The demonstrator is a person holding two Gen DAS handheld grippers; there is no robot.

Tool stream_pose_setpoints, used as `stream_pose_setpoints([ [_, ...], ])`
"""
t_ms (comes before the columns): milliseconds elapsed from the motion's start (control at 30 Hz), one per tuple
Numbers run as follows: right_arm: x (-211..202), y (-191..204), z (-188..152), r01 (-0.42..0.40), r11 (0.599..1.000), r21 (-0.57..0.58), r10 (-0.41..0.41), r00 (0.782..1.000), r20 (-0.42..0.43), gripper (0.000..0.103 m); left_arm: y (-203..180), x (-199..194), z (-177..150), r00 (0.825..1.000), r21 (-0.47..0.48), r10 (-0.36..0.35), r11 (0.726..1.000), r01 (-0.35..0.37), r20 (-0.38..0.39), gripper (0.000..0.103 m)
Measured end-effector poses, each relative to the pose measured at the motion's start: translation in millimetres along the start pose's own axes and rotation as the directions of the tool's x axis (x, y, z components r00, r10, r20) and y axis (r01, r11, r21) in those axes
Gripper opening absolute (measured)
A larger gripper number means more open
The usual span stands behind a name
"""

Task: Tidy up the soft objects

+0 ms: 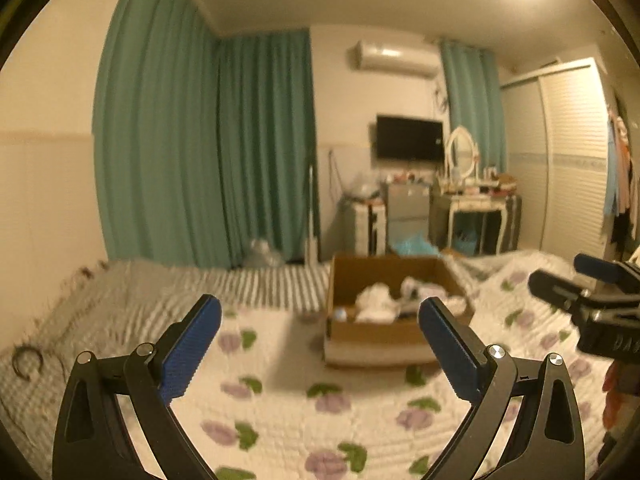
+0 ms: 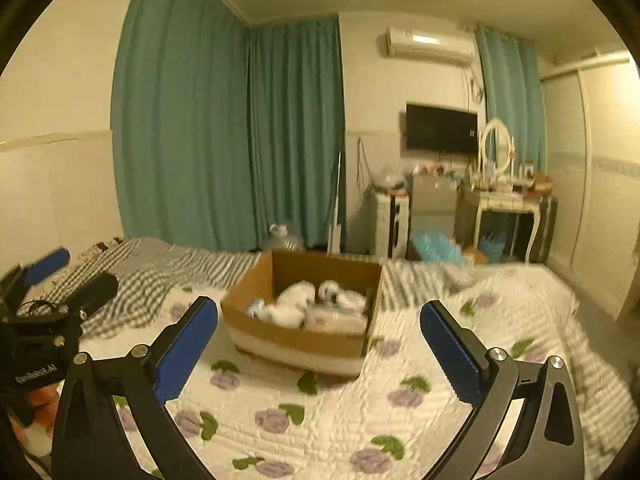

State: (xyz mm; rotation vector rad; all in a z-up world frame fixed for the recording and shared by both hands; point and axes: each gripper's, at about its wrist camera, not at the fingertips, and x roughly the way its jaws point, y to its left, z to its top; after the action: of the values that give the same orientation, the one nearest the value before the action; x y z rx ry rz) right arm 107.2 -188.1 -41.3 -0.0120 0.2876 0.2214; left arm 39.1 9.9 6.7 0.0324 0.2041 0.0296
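White soft toys (image 2: pixel 294 304) lie inside the brown cardboard box (image 2: pixel 280 334) on the floral quilted bedspread (image 2: pixel 320 420). Left gripper (image 1: pixel 320 328) and right gripper (image 2: pixel 318 330) both hover spread wide, holding nothing.

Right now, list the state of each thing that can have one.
Left gripper: jaws open, empty.
Right gripper: jaws open, empty.
Cardboard box: open on the quilt, white soft things inside.
TV: screen dark.
Curtains: drawn.
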Motion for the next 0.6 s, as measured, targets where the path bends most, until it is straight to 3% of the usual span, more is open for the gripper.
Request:
stream_pose_setpoints([
  [167,20,-8,-12,0.021,1.0,0.012,-0.021,0.999,-0.037,0.102,5,17,-28,0.996,-0.017,0.009,1.0,-0.01,-0.086,0.101],
  [600,20,-8,-13,0.027,1.0,0.015,-0.027,0.998,-0.051,0.102,12,14,-30,0.994,-0.031,-0.009,0.999,0.006,-0.105,0.101],
])
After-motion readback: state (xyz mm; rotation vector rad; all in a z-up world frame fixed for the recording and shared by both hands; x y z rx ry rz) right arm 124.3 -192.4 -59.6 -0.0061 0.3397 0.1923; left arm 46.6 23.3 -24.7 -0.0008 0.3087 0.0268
